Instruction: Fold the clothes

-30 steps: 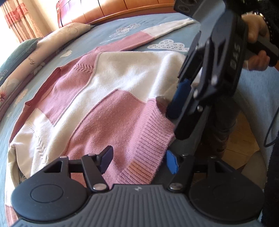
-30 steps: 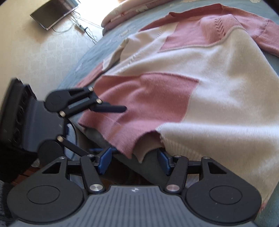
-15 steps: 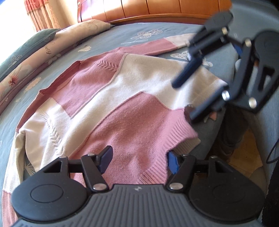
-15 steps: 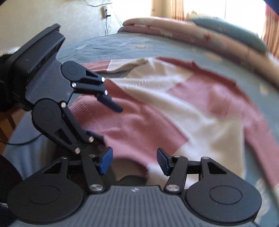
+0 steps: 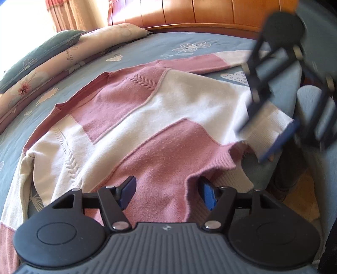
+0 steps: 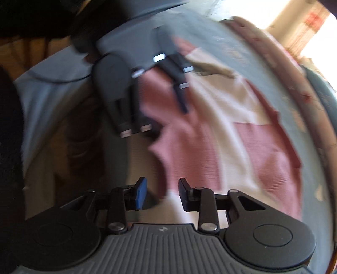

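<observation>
A pink and cream patchwork sweater (image 5: pixel 160 118) lies spread flat on the blue bed (image 5: pixel 147 48), one sleeve (image 5: pixel 210 63) stretched toward the headboard. My left gripper (image 5: pixel 167 192) is open at the near hem, with the pink ribbed edge lying loosely between its blue pads. To its right my right gripper (image 5: pixel 267 137), blurred, straddles the cream ribbed corner of the hem (image 5: pixel 271 126). In the blurred right wrist view its jaws (image 6: pixel 163 192) are closing, a bit of the sweater's edge (image 6: pixel 168 185) between pads that stand apart from it. My left gripper (image 6: pixel 160 113) shows there over the pink hem.
Pillows (image 5: pixel 63 57) line the bed's left side below a curtain (image 5: pixel 69 14). A wooden headboard (image 5: pixel 200 12) stands at the back. The bed's edge drops to a wooden floor (image 5: pixel 303 189) at the lower right. A person's dark clothing (image 6: pixel 10 126) fills the left of the right wrist view.
The right gripper has rolled strongly, risen a little and shifted to the cream hem corner, its jaws narrowing. The left gripper has rolled slightly and kept its opening.
</observation>
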Motion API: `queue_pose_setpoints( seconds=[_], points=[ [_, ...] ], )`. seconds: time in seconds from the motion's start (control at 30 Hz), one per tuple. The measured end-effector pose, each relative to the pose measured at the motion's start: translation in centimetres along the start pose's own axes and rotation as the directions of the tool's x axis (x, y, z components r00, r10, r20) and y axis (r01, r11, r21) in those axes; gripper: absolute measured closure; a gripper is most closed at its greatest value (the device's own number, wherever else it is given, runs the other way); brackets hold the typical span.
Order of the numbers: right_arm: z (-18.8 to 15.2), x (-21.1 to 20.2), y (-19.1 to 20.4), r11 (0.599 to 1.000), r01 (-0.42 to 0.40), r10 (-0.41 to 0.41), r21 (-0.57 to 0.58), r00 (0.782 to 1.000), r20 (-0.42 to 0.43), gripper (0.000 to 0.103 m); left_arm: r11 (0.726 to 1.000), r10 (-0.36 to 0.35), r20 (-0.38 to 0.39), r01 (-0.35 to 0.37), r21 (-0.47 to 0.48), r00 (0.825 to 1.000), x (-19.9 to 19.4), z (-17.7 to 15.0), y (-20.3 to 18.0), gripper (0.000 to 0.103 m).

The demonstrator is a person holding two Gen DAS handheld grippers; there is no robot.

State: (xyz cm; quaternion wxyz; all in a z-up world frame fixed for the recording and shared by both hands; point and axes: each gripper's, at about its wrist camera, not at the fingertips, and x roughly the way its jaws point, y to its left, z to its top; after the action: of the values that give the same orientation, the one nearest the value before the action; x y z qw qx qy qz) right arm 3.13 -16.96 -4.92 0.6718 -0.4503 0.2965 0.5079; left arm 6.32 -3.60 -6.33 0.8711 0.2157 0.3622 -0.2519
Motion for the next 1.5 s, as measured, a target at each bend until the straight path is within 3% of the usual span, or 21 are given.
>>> queue_pose_setpoints(
  seconds=[0.13, 0.33, 0.37, 0.4, 0.43, 0.53, 0.9, 1.23, 1.27, 1.33, 1.37, 1.4, 1.5],
  points=[
    [0.4, 2.4, 1.8, 0.999, -0.036, 0.036, -0.040, 0.999, -0.006, 0.066, 1.000, -0.002, -0.006, 0.002, -0.014, 1.000, 0.2, -0.1, 0.2, 0.037],
    [0.4, 3.5, 1.5, 0.998, -0.061, 0.060, -0.021, 0.998, -0.021, 0.068, 1.000, -0.002, 0.007, 0.002, -0.001, 1.000, -0.2, -0.4, -0.2, 0.037],
    [0.5, 3.4, 1.3, 0.998, -0.070, 0.070, -0.009, 0.997, -0.018, 0.077, 1.000, -0.009, 0.011, 0.008, 0.015, 1.000, -0.4, -0.5, -0.4, 0.037],
    [0.5, 3.3, 1.1, 0.997, -0.077, 0.077, 0.002, 0.997, -0.016, 0.096, 0.999, -0.015, 0.015, 0.015, 0.032, 1.000, -0.6, -0.7, -0.6, 0.037],
    [0.6, 3.2, 1.0, 0.998, -0.066, 0.066, 0.003, 0.998, -0.018, 0.099, 0.999, -0.018, 0.016, 0.017, 0.045, 1.000, -0.8, -0.8, -0.8, 0.036],
    [0.6, 2.9, 0.8, 0.999, -0.029, 0.029, 0.014, 1.000, -0.006, 0.100, 0.996, -0.025, 0.016, 0.023, 0.085, 1.000, -1.1, -1.4, -1.6, 0.033],
    [0.9, -0.7, 1.3, 0.997, -0.061, 0.059, 0.036, 0.997, 0.052, 0.101, 0.967, -0.045, 0.045, 0.033, 0.253, 0.998, -2.3, -2.5, -5.1, 0.029],
    [0.3, -3.1, 0.1, 0.993, -0.034, 0.025, 0.117, 0.996, 0.081, 0.101, 0.940, 0.081, 0.107, -0.111, 0.322, 0.991, -1.3, -2.0, -6.7, 0.032],
    [0.3, -3.1, 0.2, 0.993, -0.002, -0.007, 0.117, 0.997, 0.077, 0.095, 0.943, 0.082, 0.114, -0.114, 0.314, 0.990, -1.4, -1.8, -6.6, 0.032],
    [0.0, -2.8, 0.5, 0.991, 0.061, -0.070, 0.118, 0.995, 0.075, 0.069, 0.954, 0.079, 0.120, -0.109, 0.278, 0.990, -1.6, -1.5, -6.1, 0.032],
    [-0.2, -2.5, 0.7, 0.988, 0.096, -0.106, 0.117, 0.991, 0.076, 0.042, 0.959, 0.080, 0.127, -0.111, 0.261, 0.989, -1.7, -1.3, -5.8, 0.032],
    [-0.3, -2.3, 0.8, 0.986, 0.120, -0.129, 0.115, 0.989, 0.078, 0.029, 0.963, 0.080, 0.131, -0.111, 0.247, 0.988, -1.8, -1.2, -5.5, 0.032],
    [-0.9, -1.7, 1.2, 0.988, 0.110, -0.119, 0.112, 0.990, 0.081, 0.029, 0.972, 0.079, 0.134, -0.106, 0.208, 0.988, -1.9, -0.7, -4.7, 0.032]
  ],
)
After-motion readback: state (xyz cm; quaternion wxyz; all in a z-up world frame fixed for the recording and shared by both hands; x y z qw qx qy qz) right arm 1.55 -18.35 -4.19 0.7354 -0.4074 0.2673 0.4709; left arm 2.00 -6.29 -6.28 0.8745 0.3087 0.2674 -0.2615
